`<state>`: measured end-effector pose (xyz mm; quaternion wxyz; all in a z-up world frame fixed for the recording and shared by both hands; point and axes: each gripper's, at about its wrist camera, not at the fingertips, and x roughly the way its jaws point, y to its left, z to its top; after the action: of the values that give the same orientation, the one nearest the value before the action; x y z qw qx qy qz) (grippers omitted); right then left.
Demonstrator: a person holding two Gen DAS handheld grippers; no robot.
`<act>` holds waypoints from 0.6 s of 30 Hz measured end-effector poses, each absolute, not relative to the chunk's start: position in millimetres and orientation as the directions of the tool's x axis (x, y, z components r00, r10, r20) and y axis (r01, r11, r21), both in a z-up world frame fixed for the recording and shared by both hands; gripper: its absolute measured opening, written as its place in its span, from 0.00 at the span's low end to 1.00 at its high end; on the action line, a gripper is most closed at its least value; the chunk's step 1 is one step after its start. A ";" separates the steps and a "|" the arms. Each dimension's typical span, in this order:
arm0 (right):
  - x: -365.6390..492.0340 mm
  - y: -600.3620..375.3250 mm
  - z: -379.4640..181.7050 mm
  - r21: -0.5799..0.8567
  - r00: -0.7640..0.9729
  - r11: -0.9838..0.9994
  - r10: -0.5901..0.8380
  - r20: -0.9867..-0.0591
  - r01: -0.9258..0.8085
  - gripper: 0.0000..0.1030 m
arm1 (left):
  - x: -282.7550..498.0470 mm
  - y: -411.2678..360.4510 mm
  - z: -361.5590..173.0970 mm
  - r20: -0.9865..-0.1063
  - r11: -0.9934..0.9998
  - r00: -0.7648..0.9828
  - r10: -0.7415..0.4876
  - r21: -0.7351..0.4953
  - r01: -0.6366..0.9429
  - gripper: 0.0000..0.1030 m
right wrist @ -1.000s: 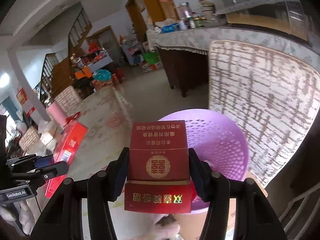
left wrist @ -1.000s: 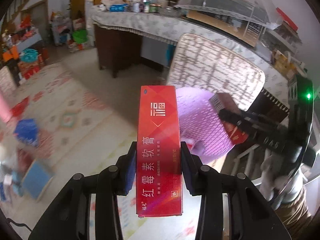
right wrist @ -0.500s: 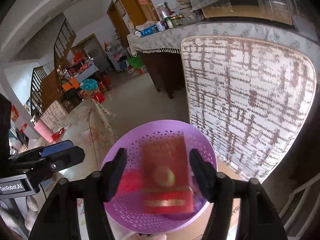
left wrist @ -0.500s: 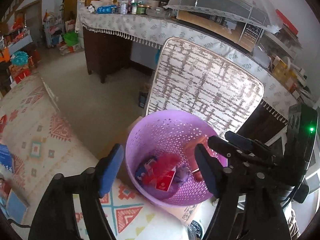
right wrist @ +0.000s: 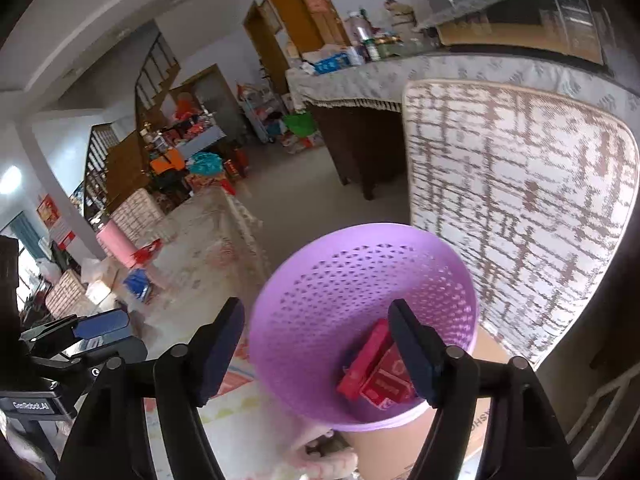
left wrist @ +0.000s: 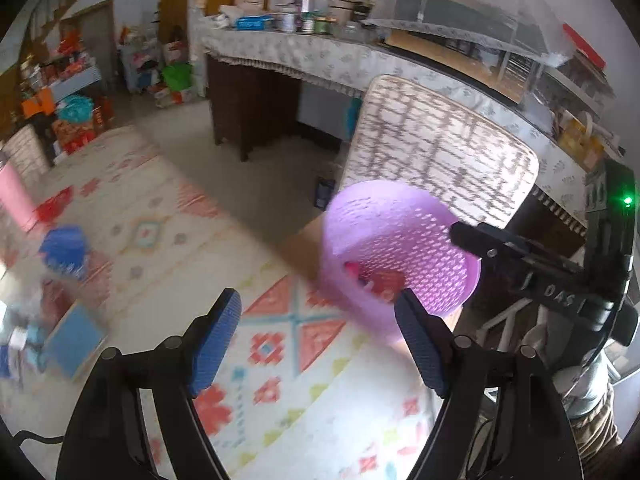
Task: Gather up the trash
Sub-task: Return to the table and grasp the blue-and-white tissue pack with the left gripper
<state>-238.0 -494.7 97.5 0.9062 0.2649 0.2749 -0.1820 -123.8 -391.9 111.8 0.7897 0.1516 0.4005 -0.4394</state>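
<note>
Jaws, left: the left gripper (left wrist: 318,338) has its blue-padded fingers wide apart with nothing between them; it hangs over the patterned cloth, and the basket lies ahead and to its right.
Jaws, right: the right gripper (right wrist: 316,346) is likewise spread and empty, poised above the basket mouth.
Far left of the cloth: a blue box (left wrist: 64,246) and a flat light-blue packet (left wrist: 74,340) lie on the white table cover with red and orange diamond motifs (left wrist: 288,360), both blurred; a pink cylinder (left wrist: 14,196) stands at the edge. Whether the cylinder counts as trash cannot be told.
Centre: bare cloth beneath the left gripper.
Right: the round lilac perforated plastic basket (right wrist: 360,280) sits on a brown cardboard box (right wrist: 486,412) beside the cloth, near an upright cream mattress with brown checks (right wrist: 520,184).
Task's things: red cardboard cartons (right wrist: 376,372) rest at the bottom of the basket, leaning on its wall.
Done: judging by the basket, some trash is already collected.
Left: at least the two blue items on the cloth look uncollected.
Count: one basket, two grippers, two red cartons clearly seen in the right wrist view (possibly more beneath), two blue items outside.
</note>
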 end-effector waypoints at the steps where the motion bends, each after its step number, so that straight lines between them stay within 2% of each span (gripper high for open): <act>1: -237.1 -486.2 99.9 0.380 0.791 0.801 -0.178 -0.585 0.462 0.77 | -122.6 -380.1 111.3 -0.772 0.580 0.298 -0.562 -0.111 0.807 0.76; 5: -226.7 -457.8 102.0 0.390 0.799 0.819 -0.132 -0.586 0.421 0.79 | -112.9 -333.0 109.3 -0.767 0.656 0.371 -0.524 -0.086 0.750 0.76; 13: -179.0 -380.5 80.8 0.420 0.768 0.854 0.038 -0.639 0.307 0.81 | -70.5 -212.5 97.9 -0.773 0.811 0.458 -0.439 -0.121 0.573 0.76; 18: -150.3 -339.2 74.1 0.418 0.745 0.873 0.102 -0.659 0.250 0.82 | -52.7 -142.7 93.9 -0.759 0.881 0.551 -0.348 -0.063 0.470 0.76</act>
<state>-150.3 -339.2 74.1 0.9004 0.2486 0.3547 -0.0411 -52.7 -142.7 93.9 0.8775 0.0737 0.4126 -0.2330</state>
